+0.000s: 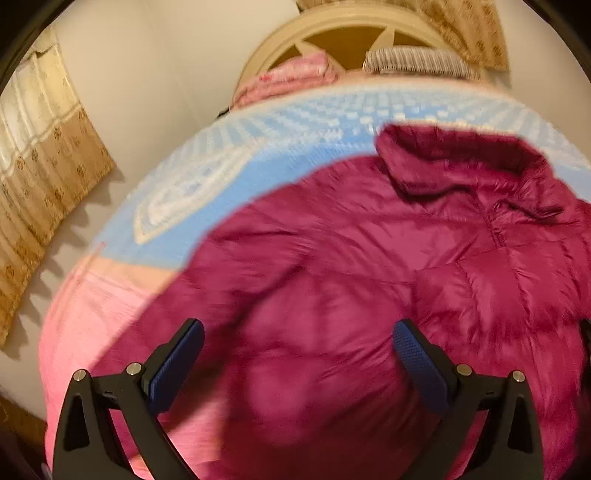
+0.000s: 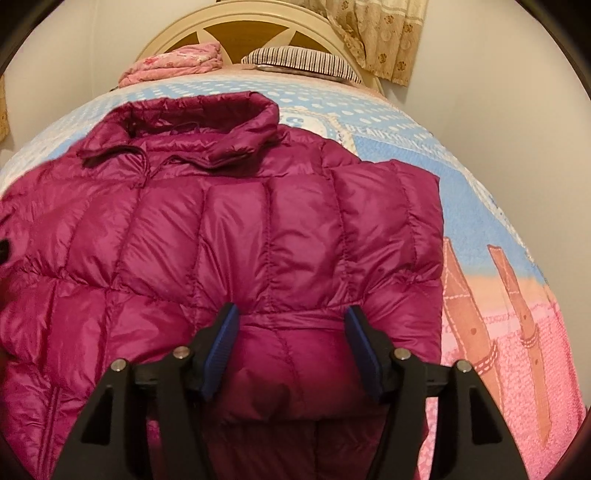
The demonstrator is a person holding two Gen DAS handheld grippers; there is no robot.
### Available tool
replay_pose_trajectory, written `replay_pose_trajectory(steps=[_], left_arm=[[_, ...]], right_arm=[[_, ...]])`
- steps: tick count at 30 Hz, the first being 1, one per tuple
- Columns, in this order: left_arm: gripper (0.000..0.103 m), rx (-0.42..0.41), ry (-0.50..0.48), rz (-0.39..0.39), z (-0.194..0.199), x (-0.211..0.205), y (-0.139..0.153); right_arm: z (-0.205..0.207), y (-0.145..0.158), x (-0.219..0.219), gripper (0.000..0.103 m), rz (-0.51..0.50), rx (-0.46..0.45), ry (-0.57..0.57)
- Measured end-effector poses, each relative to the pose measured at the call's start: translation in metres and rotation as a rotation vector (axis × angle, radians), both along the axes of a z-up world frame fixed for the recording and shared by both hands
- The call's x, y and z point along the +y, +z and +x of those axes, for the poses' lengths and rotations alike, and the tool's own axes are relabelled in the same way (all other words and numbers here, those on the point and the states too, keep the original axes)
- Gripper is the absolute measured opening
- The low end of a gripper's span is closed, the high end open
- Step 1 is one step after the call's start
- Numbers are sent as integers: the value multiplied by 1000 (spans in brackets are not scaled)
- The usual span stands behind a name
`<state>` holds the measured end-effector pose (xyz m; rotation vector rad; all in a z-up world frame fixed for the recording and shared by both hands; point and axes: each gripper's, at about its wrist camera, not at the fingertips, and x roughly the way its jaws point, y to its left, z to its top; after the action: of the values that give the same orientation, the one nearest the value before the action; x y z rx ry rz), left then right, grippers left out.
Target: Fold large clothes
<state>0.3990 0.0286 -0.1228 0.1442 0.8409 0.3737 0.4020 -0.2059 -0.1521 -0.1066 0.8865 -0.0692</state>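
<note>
While I hold my left gripper (image 1: 297,338) above the magenta quilted down jacket (image 1: 369,295), its blue-padded fingers (image 1: 181,362) stand wide apart with nothing between them, pointing down and forward over the puffy fabric; that view is blurred, so I cannot tell whether the tips touch it. My right gripper (image 2: 291,321) is spread too, somewhat narrower, its pads (image 2: 221,343) on either side of a bulging quilted panel near the jacket's waist seam, not pinching it as far as I can see.

Laid flat and spread out, the jacket (image 2: 236,236) rests on the blue, white and pink patterned bedspread (image 2: 480,236), collar (image 2: 199,125) toward the far end of the bed. Bare bedspread shows to the jacket's right and beyond its collar. Past the collar, a folded pink blanket (image 2: 173,61) and a striped pillow (image 2: 303,61) lie against the cream arched headboard (image 2: 255,18). A tan floral curtain (image 2: 380,33) hangs beyond the jacket's far right.
</note>
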Motion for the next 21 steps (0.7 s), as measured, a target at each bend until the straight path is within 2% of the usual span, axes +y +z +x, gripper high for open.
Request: replay_pose_trajectory(steps=[4,7,9,11,13,17,19,21], left_arm=[[102,-54,46,53,-53,67,21],[102,-13,154,124,-83,131,11],[102,34,231,123,-98,170,-1],[102,79,316,47,-117,209,-16],[102,85,353,-37,-131,228,-25],[102,69,335,-162,-145,232,-36],[95,78,332,-197,-142,227,-46],[73,52,306,-223,-139,225,-48]], right_arm=[[-18,20,-4,87,-2,-51,-5],[-42,37,5,94,-7,-117,37],[-52,42,13,94,-4,-136,69],[-57,42,25,95,-17,-140,102],[-61,40,38,95,-29,-141,132],[-68,32,60,95,-64,-137,190],[-73,31,65,95,-81,-140,208],[-77,31,66,95,-93,-145,220]])
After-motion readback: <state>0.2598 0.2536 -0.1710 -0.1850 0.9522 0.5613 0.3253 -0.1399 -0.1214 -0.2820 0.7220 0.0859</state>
